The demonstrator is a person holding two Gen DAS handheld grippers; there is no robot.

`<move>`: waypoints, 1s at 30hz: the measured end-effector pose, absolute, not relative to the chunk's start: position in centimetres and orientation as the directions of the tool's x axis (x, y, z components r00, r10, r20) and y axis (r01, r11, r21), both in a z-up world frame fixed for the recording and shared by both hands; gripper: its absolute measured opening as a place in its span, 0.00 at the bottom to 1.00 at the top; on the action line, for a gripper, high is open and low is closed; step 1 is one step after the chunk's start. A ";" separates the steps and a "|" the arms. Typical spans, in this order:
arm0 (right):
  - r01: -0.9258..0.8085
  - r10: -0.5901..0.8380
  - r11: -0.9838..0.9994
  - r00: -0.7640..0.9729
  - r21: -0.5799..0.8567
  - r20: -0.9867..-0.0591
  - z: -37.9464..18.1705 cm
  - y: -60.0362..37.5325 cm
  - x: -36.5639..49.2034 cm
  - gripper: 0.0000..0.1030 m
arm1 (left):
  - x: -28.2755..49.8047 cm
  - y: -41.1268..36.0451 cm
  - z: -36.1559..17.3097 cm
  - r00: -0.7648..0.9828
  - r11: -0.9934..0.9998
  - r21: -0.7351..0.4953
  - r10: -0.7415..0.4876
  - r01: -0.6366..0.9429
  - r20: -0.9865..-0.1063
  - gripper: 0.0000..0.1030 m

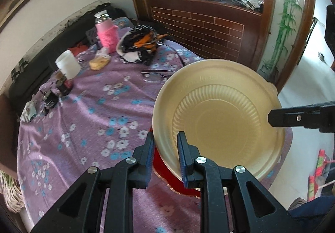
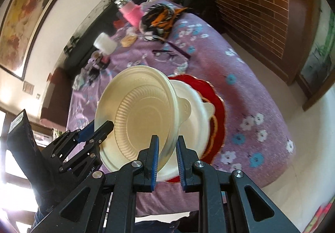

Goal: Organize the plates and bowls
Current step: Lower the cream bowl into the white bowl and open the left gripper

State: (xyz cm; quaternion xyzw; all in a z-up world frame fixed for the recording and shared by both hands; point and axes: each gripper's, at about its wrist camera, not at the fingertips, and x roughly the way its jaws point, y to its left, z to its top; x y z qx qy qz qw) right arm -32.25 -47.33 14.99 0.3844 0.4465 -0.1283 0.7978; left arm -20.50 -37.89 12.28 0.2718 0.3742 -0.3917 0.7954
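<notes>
While both grippers pinch the cream bowl's [image 1: 219,119] rim, left gripper [image 1: 165,149] and right gripper [image 2: 166,151] carry it over the stack [image 2: 199,119]; next it needs lowering level to nest.

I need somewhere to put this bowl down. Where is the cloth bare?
Bare cloth lies between the red plate, the glasses and the dark jar. The far end is crowded around the pink bottle and white cup.

Purple floral tablecloth [image 1: 94,119], pink-sleeved bottle [image 1: 107,33], glasses [image 1: 156,75] — white cup [image 1: 68,63]
</notes>
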 end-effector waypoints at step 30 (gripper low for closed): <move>0.580 0.192 0.642 0.511 0.501 -0.838 11.8 -49.3 -31.8 0.18 | -20.4 -39.0 10.5 0.392 0.546 0.134 -0.389 0.827 -0.834 0.19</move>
